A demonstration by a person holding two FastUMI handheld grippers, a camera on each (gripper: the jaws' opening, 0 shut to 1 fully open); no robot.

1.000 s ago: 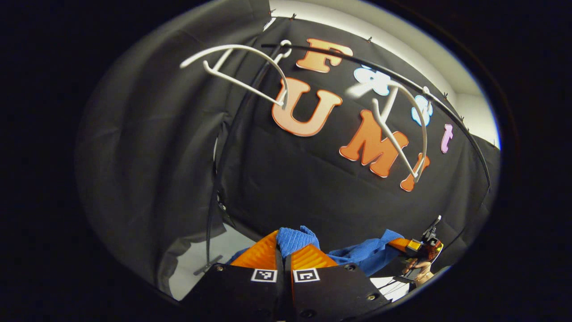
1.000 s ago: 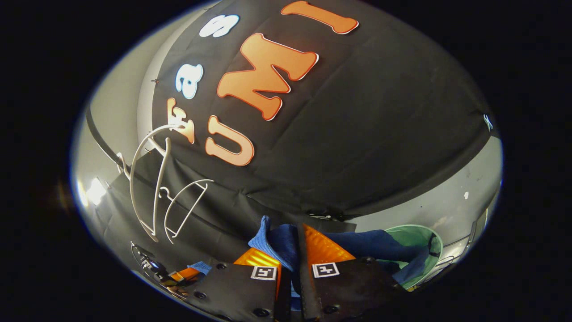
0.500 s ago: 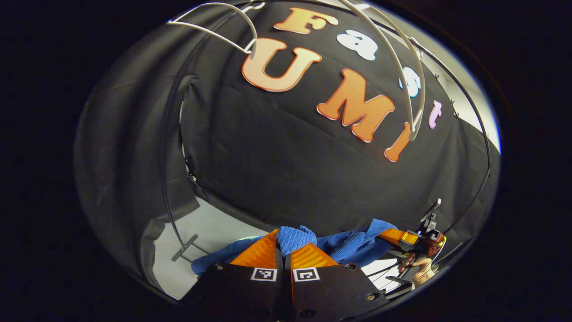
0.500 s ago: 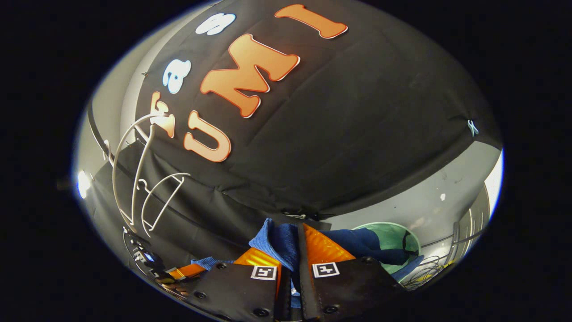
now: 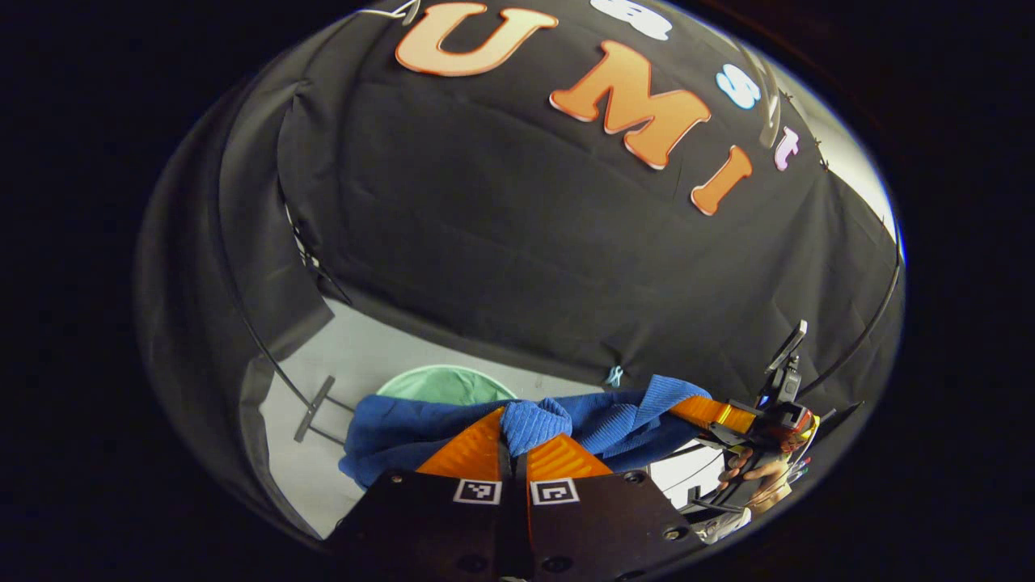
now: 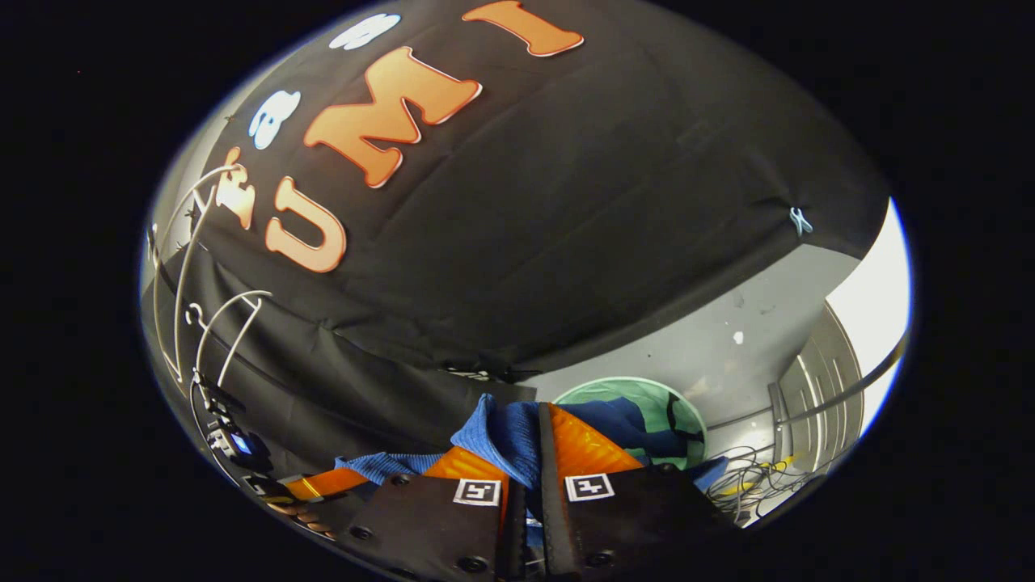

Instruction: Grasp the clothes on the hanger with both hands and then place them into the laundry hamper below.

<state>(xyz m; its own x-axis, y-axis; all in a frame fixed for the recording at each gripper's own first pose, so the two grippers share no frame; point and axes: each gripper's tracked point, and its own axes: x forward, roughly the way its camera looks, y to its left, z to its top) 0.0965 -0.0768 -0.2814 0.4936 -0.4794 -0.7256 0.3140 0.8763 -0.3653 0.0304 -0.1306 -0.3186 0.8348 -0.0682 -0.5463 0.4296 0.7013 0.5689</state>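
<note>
A blue knitted garment (image 5: 404, 428) stretches between both grippers, off the hangers. My left gripper (image 5: 514, 432) is shut on one bunched edge of it. In the left gripper view the other gripper (image 5: 711, 414) pinches the far end at the right, held by a hand. My right gripper (image 6: 540, 436) is shut on the garment (image 6: 501, 432) too; part of the cloth hangs into the green laundry hamper (image 6: 683, 408) on the floor behind it. The hamper (image 5: 445, 384) also peeks out above the cloth in the left gripper view. Two bare white hangers (image 6: 202, 323) hang on the rail at far left.
A thin black rack frame (image 5: 267, 356) curves down the left side with a foot on the grey floor. Cables (image 6: 760, 477) lie on the floor right of the hamper, beside a metal panel (image 6: 817, 388).
Both grippers have come down with the garment: the hangers have slid up and away, and the green hamper has come nearer, with cloth now hanging into it.
</note>
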